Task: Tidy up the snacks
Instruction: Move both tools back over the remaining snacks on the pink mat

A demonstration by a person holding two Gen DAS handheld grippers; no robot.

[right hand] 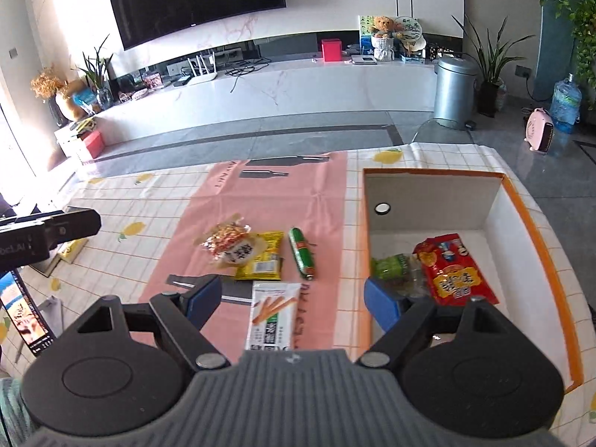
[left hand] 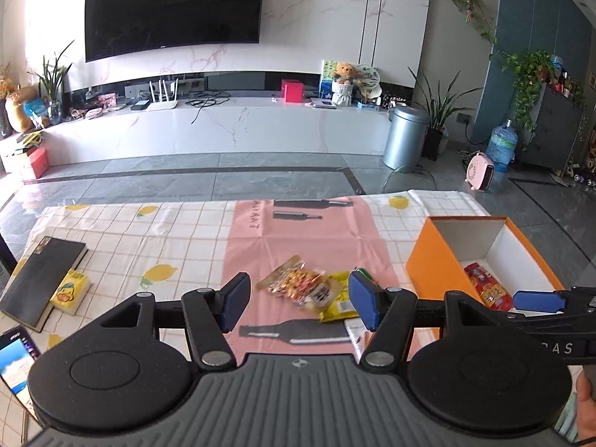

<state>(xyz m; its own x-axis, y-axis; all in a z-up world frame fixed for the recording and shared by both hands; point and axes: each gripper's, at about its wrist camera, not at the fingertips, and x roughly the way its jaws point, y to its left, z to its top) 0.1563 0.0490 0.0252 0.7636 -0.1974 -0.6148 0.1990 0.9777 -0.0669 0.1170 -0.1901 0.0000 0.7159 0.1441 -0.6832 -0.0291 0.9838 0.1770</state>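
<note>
Four snacks lie on the bench [right hand: 156,208]: a clear bag [right hand: 231,244], yellow pack [right hand: 262,259], green sausage [right hand: 301,253] and stick pack [right hand: 273,313]. Two are already in the box [right hand: 536,231]. Left tongs [left hand: 298,300] and right tongs [right hand: 294,300] both gape wide, empty; the next grasp probably needs descent onto the pile.

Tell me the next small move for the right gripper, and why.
Probably lower the open, empty right gripper onto the white breadstick packet lying between its fingers on the pink mat; it's the nearest loose snack, and the orange box sits just right.
</note>
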